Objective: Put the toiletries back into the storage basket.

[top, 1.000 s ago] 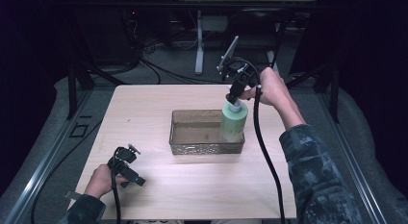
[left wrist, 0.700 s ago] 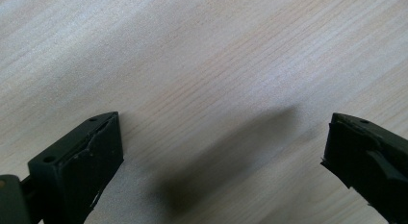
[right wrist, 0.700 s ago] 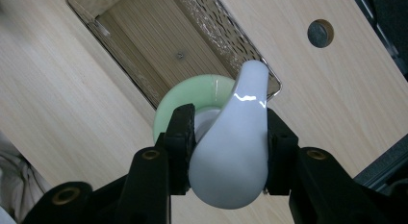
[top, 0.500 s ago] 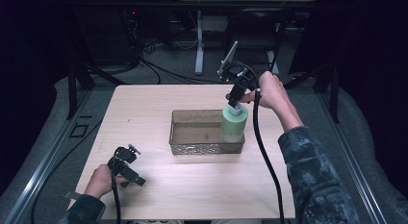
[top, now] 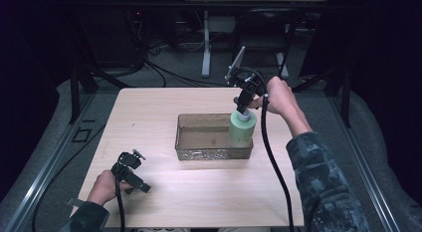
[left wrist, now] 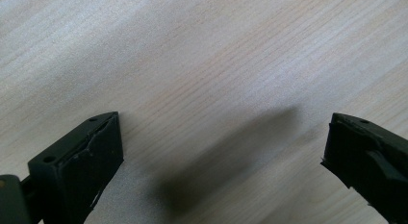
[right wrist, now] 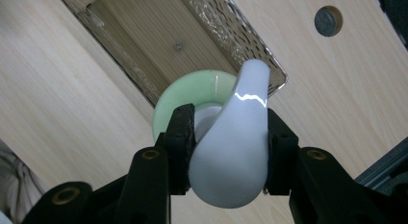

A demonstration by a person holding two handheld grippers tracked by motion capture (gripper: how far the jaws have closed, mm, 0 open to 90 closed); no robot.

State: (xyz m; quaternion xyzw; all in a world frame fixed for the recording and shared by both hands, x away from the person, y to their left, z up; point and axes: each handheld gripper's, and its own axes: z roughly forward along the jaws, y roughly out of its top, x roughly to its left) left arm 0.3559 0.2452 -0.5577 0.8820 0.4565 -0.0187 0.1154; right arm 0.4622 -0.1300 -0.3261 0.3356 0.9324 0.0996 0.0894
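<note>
Dark floor and cables surround our pale wooden table [top: 164, 107], lit from above. We hold the right gripper [top: 243, 105] pointing down past the table's middle, its jaws pinched on the white pump head [right wrist: 235, 152] of a green bottle [top: 242, 129]; the bottle hangs straight below the jaws at the near end of a metal tray [top: 214, 153], its lower part inside the tray walls (whether its base touches the tray floor we cannot tell). In the right gripper view the green shoulder [right wrist: 178, 96] shows just beyond the pads, with the tray's wooden bottom past it. Our left gripper [top: 130, 168] sits low near the table's front edge, well apart from the tray, its jaws spread wide with only bare wood [left wrist: 202, 89] between them.
</note>
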